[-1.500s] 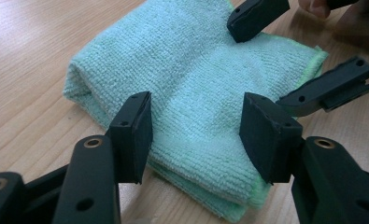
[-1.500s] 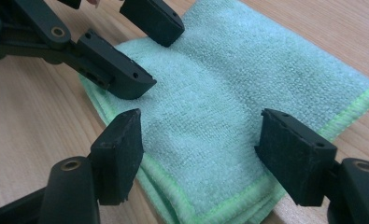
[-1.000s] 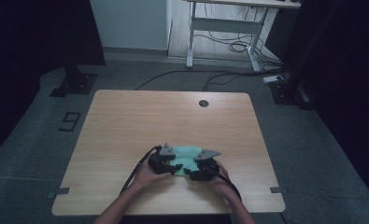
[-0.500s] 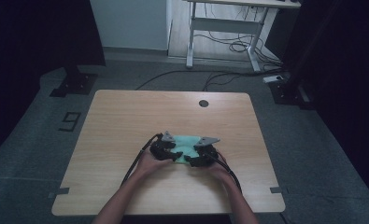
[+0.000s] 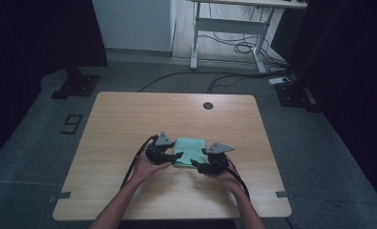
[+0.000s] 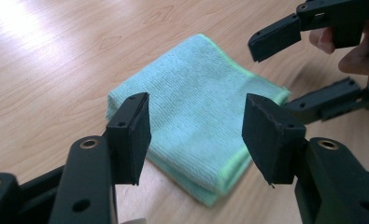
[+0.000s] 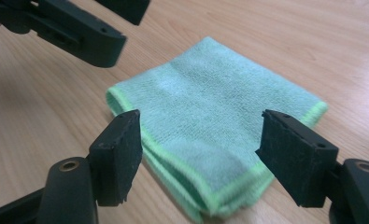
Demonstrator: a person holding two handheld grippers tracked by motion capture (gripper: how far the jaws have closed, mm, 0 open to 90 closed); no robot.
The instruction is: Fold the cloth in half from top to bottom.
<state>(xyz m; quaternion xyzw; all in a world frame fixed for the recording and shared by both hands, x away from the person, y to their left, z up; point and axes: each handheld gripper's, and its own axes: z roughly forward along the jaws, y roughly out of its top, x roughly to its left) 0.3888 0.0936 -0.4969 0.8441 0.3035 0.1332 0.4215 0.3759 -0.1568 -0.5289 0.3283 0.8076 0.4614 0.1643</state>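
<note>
While both forearms reach in low, L gripper (image 5: 176,155) & R gripper (image 5: 197,164) flank folded green cloth (image 5: 190,151), jaws released, L just widened; cloth flat, near-square, no clear long axis.

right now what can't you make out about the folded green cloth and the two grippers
- Folded green cloth, high view: both side edges are covered by the left gripper and right gripper; the layers are too small to count.
- Cloth, left gripper view: the near corner is blurred and partly hidden behind the jaws.
- Cloth, right gripper view: the near corner runs off the bottom edge.
- Both grippers stand open above the cloth; their height above it cannot be told.
</note>
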